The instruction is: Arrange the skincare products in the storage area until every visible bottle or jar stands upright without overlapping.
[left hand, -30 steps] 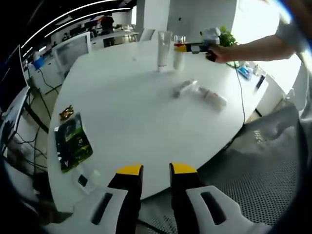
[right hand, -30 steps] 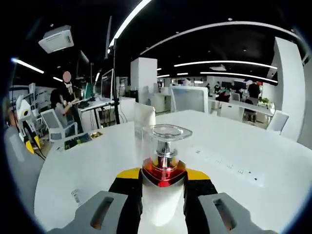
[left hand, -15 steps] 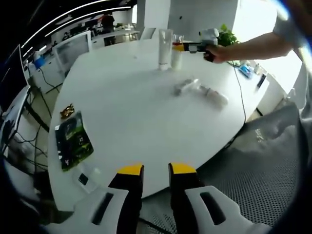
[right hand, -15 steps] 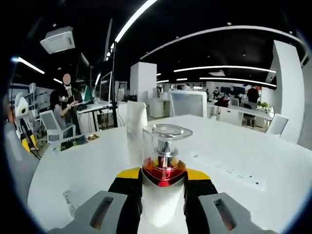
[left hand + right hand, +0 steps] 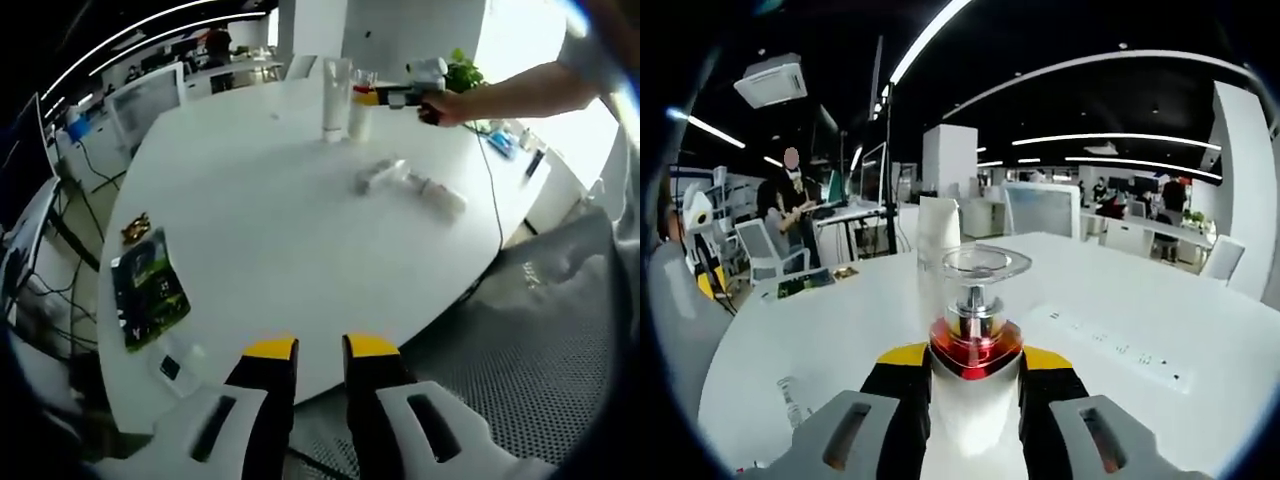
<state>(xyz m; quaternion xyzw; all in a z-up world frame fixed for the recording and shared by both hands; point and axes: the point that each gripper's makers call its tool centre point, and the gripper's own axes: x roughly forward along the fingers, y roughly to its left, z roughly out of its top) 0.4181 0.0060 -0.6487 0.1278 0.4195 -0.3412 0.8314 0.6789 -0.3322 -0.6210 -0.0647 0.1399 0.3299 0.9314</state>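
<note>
While the left claw (image 5: 308, 347) hangs narrow, the right claw (image 5: 975, 357) clamps a pump bottle (image 5: 975, 400) (upright) — clear cap topmost.

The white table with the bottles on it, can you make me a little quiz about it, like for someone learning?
1. True or false: the tall white tube stands upright on the white table.
2. What does the right gripper hold between its fingers?
A. a green packet
B. a white pump bottle with a red collar
C. a plant
3. Fill in: the two products near the middle of the table are ____, not standing.

Key:
1. True
2. B, the white pump bottle
3. Lying down
</note>
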